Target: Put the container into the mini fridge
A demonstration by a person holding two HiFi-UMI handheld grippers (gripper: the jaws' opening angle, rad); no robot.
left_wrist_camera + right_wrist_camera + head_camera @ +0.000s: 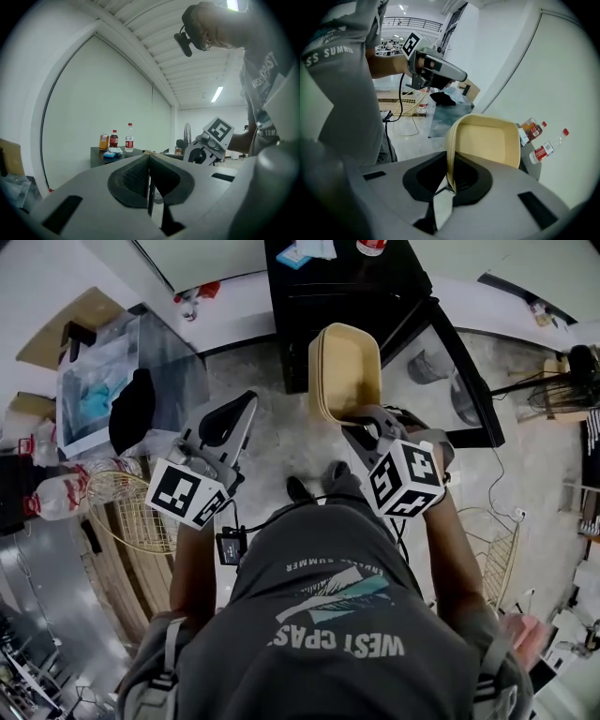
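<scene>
Right gripper [364,425] clamps the container's [345,371] rim, ready for the far fridge [375,292]; left gripper [246,407] closed, empty.

Container [345,371] matt smooth plastic; mini fridge door [441,390] glossy.

Both forearms reach forward from the torso. The left gripper [247,404] points level, its fingers [133,178] pressed together with nothing between. The right gripper [364,423] tilts downward, fingers clamped on the container [345,371] rim.
</scene>
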